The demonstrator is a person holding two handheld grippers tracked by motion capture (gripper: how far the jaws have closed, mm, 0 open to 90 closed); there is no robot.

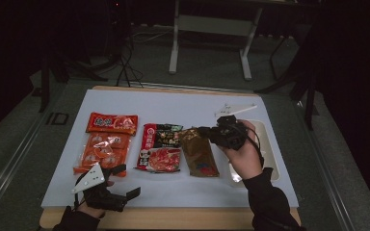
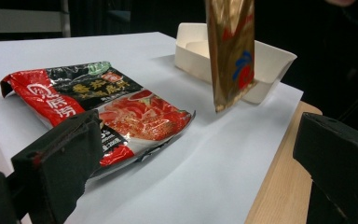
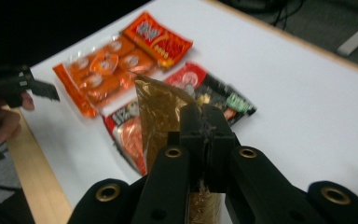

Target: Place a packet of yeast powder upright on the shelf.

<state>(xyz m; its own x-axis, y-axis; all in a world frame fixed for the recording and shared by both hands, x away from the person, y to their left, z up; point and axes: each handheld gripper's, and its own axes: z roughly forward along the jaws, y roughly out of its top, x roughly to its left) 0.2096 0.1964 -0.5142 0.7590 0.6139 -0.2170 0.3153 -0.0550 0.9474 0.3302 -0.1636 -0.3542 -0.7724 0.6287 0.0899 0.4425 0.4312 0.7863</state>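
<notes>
Right gripper (image 3: 204, 122) is clamped on the top edge of the gold-brown pouch (image 3: 161, 112); the jaws are pressed together with only the film pinched between them. In the left gripper view the pouch (image 2: 230, 51) hangs clear of the white sheet (image 2: 205, 163), its lower edge in the air just in front of the cream tray (image 2: 270, 60). In the high view the pouch (image 1: 200, 153) runs down from the right gripper (image 1: 211, 133), and the tray (image 1: 270, 144) lies just beside that gripper, under the hand holding it.

Left gripper (image 1: 120, 182) rests near the table's front edge with its jaws wide apart and nothing between them. The red-and-black packet (image 2: 116, 107) lies flat just ahead of it, and the orange packets (image 1: 106, 144) lie just past its tips.

Step in hand, as I judge it: carry the pouch to the tray and set it inside.

Notes for doing it well:
- The grip is on a thin seam, so the pouch can swing or slip. Move slowly and keep the clamp firm.
- Lift until the lower edge clears the tray wall before crossing it.
- Lower the bottom end first, then lay the pouch along the tray's length.
- Release only once the pouch rests on the tray floor.
- Keep the left gripper parked clear of the path.
</notes>
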